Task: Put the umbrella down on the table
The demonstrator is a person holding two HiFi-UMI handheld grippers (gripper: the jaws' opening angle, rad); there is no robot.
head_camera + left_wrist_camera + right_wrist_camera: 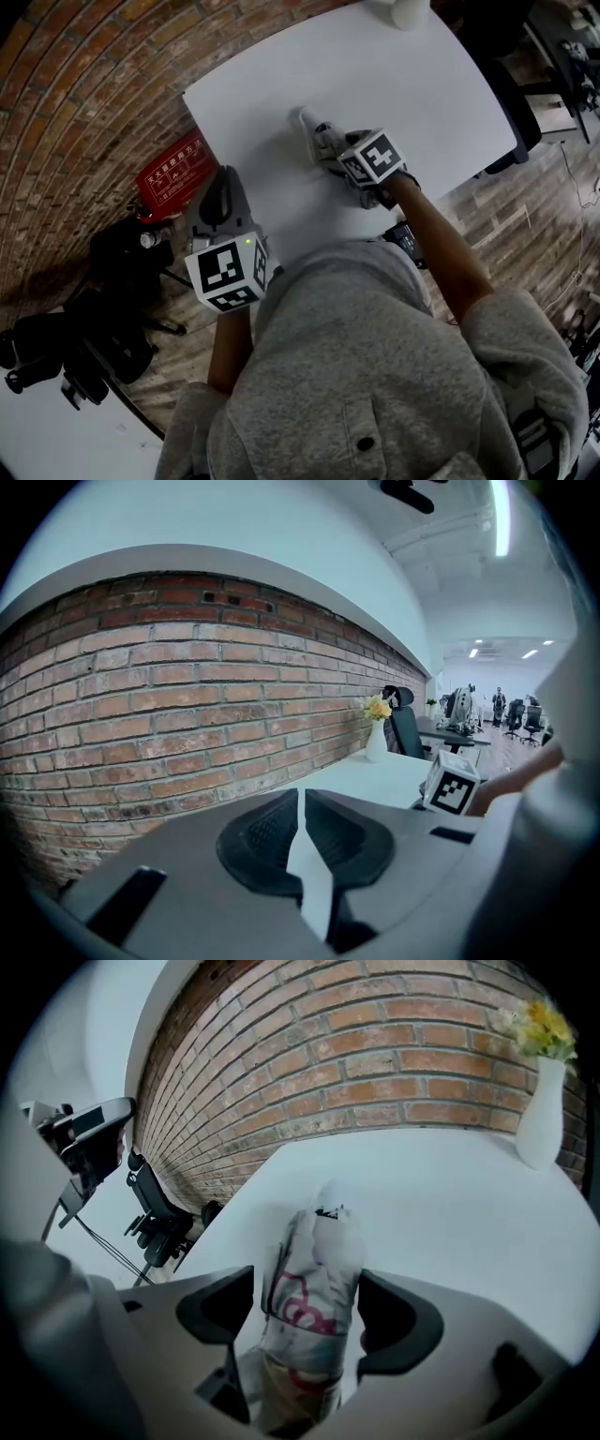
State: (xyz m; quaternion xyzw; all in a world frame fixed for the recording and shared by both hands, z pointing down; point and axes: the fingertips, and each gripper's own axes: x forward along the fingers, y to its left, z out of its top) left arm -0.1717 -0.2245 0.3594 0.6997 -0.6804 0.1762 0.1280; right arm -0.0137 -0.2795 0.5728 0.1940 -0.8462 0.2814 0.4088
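Note:
A folded white umbrella (312,134) with red print lies on the white table (394,66), its tip pointing to the far left. My right gripper (328,148) straddles the umbrella's near end. In the right gripper view the umbrella (314,1274) runs between the jaws of the gripper (307,1305), which stand wide apart; the left pad (225,1305) is clear of the fabric. My left gripper (218,186) hovers off the table's left edge, over the floor. Its jaws (300,808) are together with nothing between them.
A white vase (410,11) with yellow flowers (536,1024) stands at the table's far end. A brick wall (187,705) runs along the table's left side. A red sign (173,173) and black stands (112,281) sit on the floor at left. Office chairs (511,103) stand to the right.

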